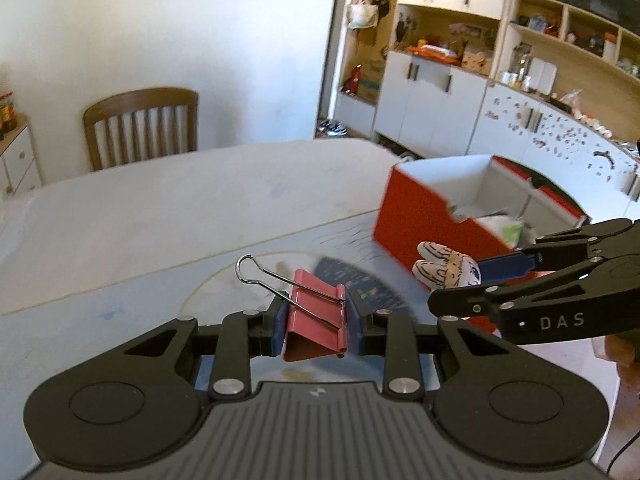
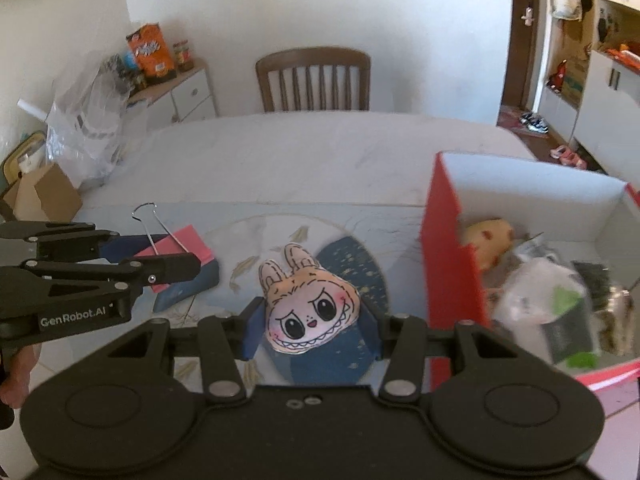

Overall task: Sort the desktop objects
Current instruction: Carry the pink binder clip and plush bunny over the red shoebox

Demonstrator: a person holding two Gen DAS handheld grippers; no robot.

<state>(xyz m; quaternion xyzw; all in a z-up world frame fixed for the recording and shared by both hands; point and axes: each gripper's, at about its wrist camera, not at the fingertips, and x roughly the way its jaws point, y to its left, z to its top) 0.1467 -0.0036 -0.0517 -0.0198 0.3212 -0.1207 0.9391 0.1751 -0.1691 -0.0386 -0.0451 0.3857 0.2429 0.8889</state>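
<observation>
Left gripper points forward and down, blue pads clamped tight on a pink binder clip, clip held clear above the table; right gripper also tilts down, jaws part-way closed and pinching a flat bunny-faced plush by its sides, ears pointing away from the camera; the two grippers sit side by side, near but apart; a bit of the person's hand shows behind the left gripper's body.

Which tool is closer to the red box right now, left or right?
Right. The right tool, holding the plush toy, is just beside the red box; the left tool, gripping the binder clip, sits farther away.
</observation>
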